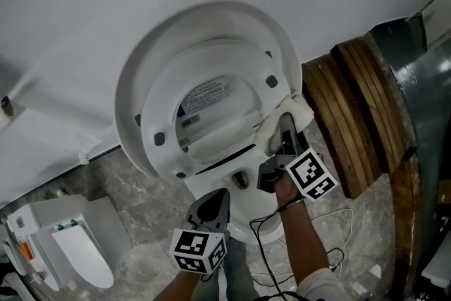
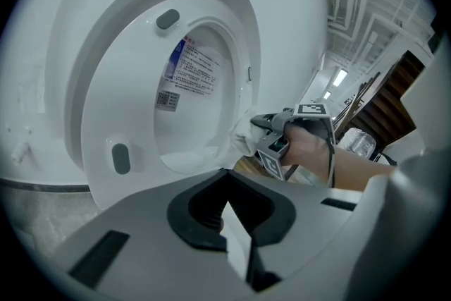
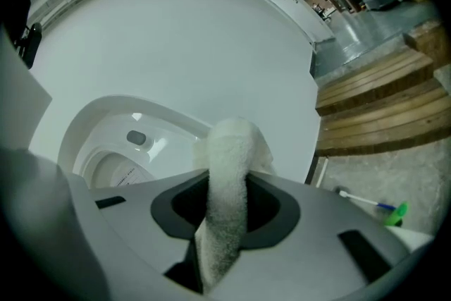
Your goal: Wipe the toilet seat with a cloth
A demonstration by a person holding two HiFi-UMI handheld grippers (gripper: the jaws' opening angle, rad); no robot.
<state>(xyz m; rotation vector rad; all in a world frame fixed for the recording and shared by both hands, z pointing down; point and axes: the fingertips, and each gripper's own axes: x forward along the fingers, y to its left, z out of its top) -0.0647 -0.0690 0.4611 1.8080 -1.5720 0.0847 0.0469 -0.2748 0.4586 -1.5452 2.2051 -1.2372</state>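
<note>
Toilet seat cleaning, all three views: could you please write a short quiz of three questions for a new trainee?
1. True or false: the toilet seat stands raised.
2. Which one grips the white cloth? A) left gripper B) right gripper
3. Fill in: the left gripper's jaws are ____, with nothing between them.
Key: 1 true; 2 B; 3 shut.

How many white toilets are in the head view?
2. One white toilet straight ahead, seat raised; a second white toilet at lower left. None seems hidden.
</note>
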